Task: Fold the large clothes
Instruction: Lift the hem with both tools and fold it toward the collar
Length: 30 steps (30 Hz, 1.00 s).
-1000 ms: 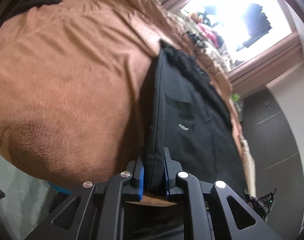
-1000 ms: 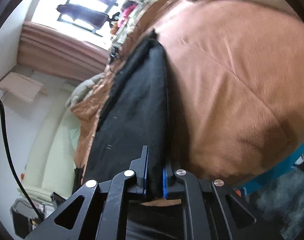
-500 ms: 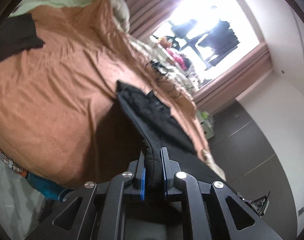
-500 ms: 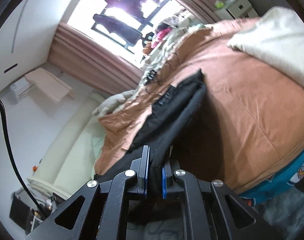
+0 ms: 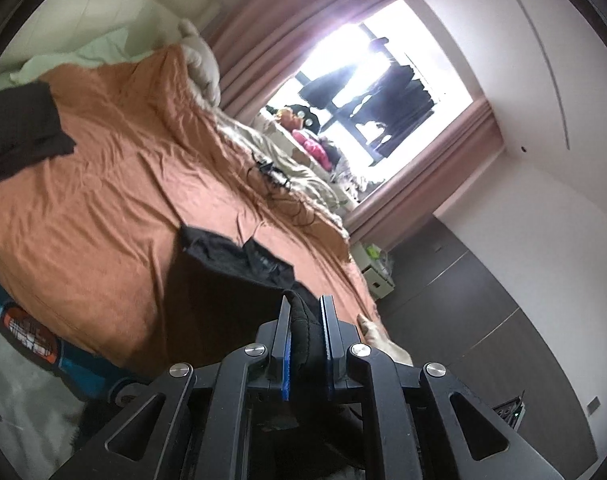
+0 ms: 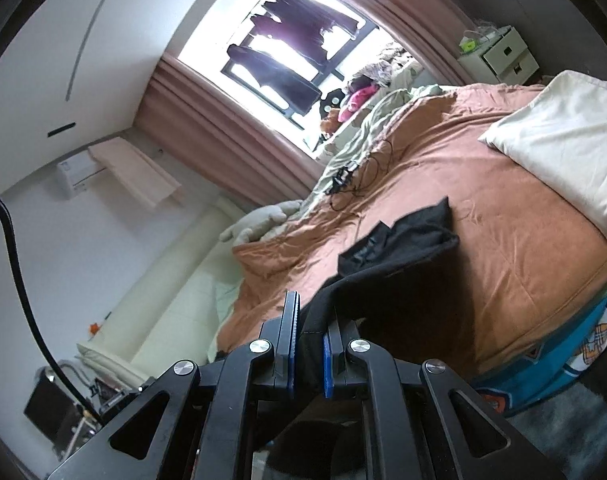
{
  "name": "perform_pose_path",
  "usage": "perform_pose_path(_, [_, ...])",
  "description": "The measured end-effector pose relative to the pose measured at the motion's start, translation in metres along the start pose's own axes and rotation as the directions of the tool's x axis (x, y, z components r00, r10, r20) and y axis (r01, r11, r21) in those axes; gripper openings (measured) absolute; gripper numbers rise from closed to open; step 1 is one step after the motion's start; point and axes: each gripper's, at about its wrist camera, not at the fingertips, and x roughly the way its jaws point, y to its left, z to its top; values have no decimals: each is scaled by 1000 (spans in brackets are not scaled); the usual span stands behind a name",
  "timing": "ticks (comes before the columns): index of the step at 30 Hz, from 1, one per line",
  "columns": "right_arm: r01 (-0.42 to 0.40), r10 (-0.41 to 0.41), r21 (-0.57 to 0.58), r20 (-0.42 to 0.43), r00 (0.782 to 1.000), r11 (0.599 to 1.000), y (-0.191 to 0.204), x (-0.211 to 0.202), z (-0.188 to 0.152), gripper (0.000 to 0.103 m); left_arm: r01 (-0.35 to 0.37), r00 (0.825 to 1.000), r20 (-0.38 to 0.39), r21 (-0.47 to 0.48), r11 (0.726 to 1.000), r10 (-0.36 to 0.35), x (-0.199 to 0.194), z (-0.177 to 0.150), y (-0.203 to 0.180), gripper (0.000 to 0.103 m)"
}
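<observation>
A large black garment [image 5: 227, 272] hangs between both grippers above a bed with a rust-orange cover [image 5: 103, 200]. My left gripper [image 5: 306, 312] is shut on one bunched edge of it, the cloth pinched between the blue pads. In the right wrist view the same black garment [image 6: 403, 248] stretches away from my right gripper [image 6: 309, 316], which is shut on another edge. Its far end still lies on the bed cover [image 6: 483, 200]. Most of the garment below the jaws is hidden.
Another dark garment [image 5: 19, 128] lies at the bed's far left. A cream pillow [image 6: 563, 136] sits on the right side of the bed. Tangled black cables [image 6: 355, 184] and crumpled bedding lie near the bright window [image 5: 367, 92]. A white drawer unit [image 6: 503, 56] stands by the curtains.
Both grippers have risen well above the bed, lifting the black garment's near edge with them. The views have swung from the bedspread up to the window and walls.
</observation>
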Motion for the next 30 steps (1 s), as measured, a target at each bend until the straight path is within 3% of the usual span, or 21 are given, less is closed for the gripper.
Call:
perform_pose_path(7, [-18, 19, -11, 25, 1000, 1000, 8, -9, 5, 10, -4, 1000, 21, 17, 1000, 3, -3, 6, -5, 12])
perform_pose_path(17, [-15, 15, -12, 34, 999, 1000, 7, 27, 35, 10, -40, 999, 36, -7, 999, 40, 36, 39, 6, 12])
perform_pose_path(30, [31, -31, -11, 51, 998, 999, -14, 138, 115, 10, -122, 992, 31, 31, 992, 121, 162, 120, 19, 12])
